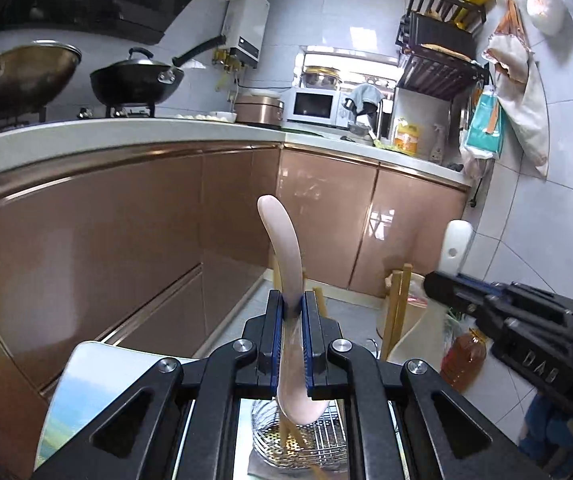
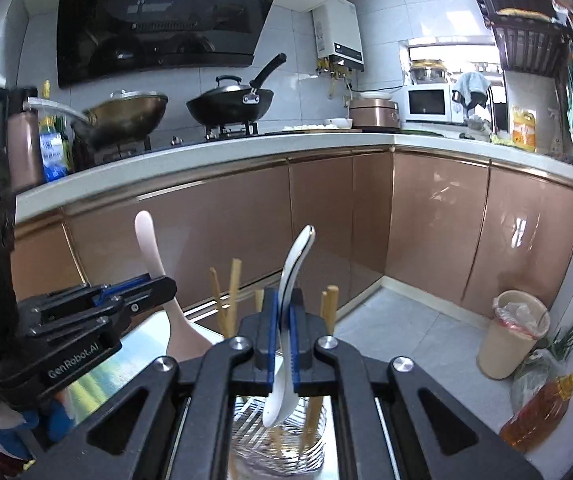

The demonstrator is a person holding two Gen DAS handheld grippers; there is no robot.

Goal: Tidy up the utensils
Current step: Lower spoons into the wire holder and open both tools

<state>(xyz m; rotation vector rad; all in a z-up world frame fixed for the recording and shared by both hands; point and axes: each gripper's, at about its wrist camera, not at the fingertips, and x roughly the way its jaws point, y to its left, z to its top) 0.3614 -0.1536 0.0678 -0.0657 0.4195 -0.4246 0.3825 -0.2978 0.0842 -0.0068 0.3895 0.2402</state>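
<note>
Black wok (image 2: 230, 106) on the stove (lidded), microwave (image 2: 428, 103) beyond.

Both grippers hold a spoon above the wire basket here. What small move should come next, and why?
Probably lower the left gripper so the pink spoon drops bowl-first into the wire basket: its jaws are shut on the spoon, and the basket with chopsticks sits directly below.

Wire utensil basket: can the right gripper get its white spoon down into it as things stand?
Probably yes. The right gripper is shut on the white spoon right above the wire basket; only the upright chopsticks crowd the opening.
</note>
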